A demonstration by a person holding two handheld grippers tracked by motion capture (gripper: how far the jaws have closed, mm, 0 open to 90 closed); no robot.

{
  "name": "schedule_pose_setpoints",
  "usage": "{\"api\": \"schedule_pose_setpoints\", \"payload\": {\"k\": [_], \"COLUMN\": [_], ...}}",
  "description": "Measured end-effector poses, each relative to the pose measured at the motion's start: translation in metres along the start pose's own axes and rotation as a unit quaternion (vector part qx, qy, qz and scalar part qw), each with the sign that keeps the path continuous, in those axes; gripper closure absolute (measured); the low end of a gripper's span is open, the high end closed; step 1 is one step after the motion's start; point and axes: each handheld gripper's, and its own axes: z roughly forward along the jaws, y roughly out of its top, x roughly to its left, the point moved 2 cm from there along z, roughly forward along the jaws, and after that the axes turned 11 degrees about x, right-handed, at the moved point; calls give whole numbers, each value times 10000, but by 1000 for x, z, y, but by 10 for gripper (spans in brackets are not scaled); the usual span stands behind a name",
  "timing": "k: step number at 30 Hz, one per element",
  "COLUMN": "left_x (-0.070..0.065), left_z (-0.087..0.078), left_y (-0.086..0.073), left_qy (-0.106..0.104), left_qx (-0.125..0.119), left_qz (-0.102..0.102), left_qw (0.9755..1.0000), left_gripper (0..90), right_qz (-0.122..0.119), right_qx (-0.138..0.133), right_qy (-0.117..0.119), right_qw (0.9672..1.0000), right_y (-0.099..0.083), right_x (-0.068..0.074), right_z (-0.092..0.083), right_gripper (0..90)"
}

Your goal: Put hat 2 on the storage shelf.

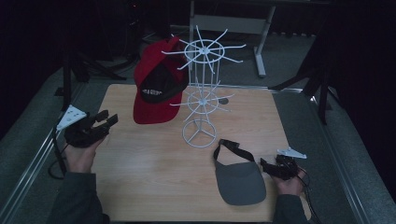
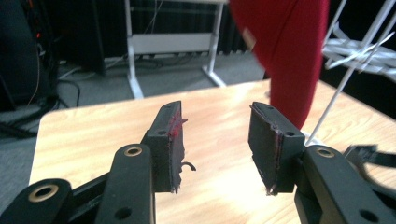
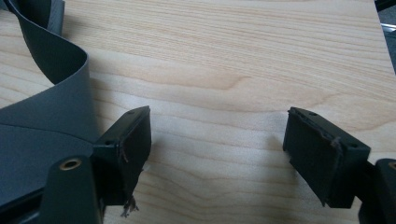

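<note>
While both tools (image 1: 108,122) (image 1: 265,164) stand spread and empty, the red cap (image 1: 156,84) hangs brim-down on the white rack (image 1: 201,100).

Bare table (image 1: 149,158) lies before your left gripper (image 1: 106,119); the white rack (image 1: 201,93) and red cap (image 1: 156,84) block farther right.

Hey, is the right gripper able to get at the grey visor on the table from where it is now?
Probably yes. The right gripper sits right beside the grey visor, its jaws open and empty, with the visor's edge by one of its fingers. Nothing lies between them on the table.
</note>
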Motion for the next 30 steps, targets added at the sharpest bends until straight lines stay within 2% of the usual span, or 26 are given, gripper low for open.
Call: {"api": "schedule_pose_setpoints", "payload": {"k": [3,6,9,14,22,26,28,30], "left_x": [1,-1,-3,-7,-17,-22,-24,-25], "left_z": [9,19,26,40,65,74,78,80], "left_y": [-6,-12,-19,-38,-68,-76,-79,-81], "left_qy": [55,108,103,67,66,16,33,-12], "left_qx": [191,367,498,709,1163,1326,1422,1443], "left_qz": [9,53,77,15,63,89,183,180], "left_qw": [9998,9993,9987,9975,9932,9911,9897,9894], "left_gripper": [555,551,548,548,545,545,540,536], "right_qz": [-18,10,-73,-406,-800,-1011,-1104,-1214], "right_qx": [24,160,197,145,106,100,121,138], "right_qy": [14,5,209,473,699,846,903,940], "right_qw": [10000,9999,9996,9979,9943,9912,9897,9880], "right_y": [1,6,9,17,44,58,65,71], "right_x": [-1,-1,1,6,14,23,28,34], "right_z": [1,-2,-2,-6,-14,-13,-11,-10], "right_gripper": [247,392,506,597,619,614,612,611]}}
